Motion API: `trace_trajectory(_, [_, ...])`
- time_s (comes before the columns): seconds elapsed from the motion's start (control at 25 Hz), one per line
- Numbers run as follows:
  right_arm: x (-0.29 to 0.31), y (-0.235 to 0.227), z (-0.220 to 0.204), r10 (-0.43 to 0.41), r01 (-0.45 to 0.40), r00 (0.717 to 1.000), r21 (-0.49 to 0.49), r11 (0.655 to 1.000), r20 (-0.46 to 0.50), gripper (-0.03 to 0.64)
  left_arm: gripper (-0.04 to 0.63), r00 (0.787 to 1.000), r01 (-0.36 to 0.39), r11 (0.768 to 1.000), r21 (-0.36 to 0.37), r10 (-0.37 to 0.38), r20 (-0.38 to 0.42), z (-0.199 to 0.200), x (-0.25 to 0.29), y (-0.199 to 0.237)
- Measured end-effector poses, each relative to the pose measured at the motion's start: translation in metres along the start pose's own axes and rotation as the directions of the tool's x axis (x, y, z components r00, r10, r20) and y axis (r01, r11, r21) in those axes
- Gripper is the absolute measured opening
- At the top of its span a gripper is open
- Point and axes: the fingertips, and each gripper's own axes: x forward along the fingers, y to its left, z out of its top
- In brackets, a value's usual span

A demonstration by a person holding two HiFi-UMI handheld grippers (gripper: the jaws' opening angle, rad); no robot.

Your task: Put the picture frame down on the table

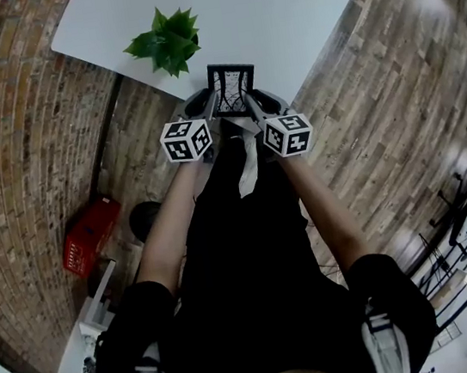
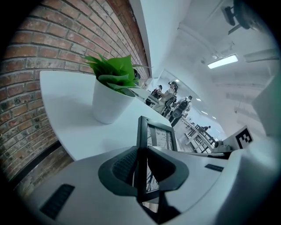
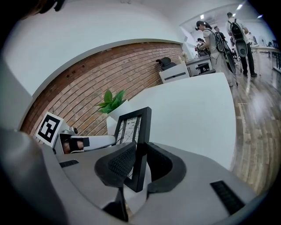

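A small black picture frame (image 1: 231, 91) with a line drawing in it hangs upright over the near edge of the white table (image 1: 277, 10). My left gripper (image 1: 207, 107) is shut on the frame's left side bar (image 2: 142, 149). My right gripper (image 1: 254, 104) is shut on the frame's right side bar (image 3: 141, 145). In the right gripper view the frame (image 3: 131, 127) stands in front of the tabletop (image 3: 193, 114), and the left gripper's marker cube (image 3: 49, 127) shows beyond it. I cannot tell whether the frame's bottom edge touches the table.
A green plant in a white pot (image 1: 166, 40) stands on the table just left of the frame, also close ahead in the left gripper view (image 2: 109, 96). Brick wall (image 1: 7, 128) on the left. A red basket (image 1: 90, 236) sits on the floor. People (image 3: 219, 39) stand far off.
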Motion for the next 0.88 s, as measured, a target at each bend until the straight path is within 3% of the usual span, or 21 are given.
trace_trajectory(0.88, [0.026, -0.017, 0.0, -0.033, 0.034, 0.999, 0.06, 0.998, -0.021, 0.081, 0.083, 0.999, -0.037, 0.999, 0.001, 0.037, -0.014, -0.001, 0.023, 0.017])
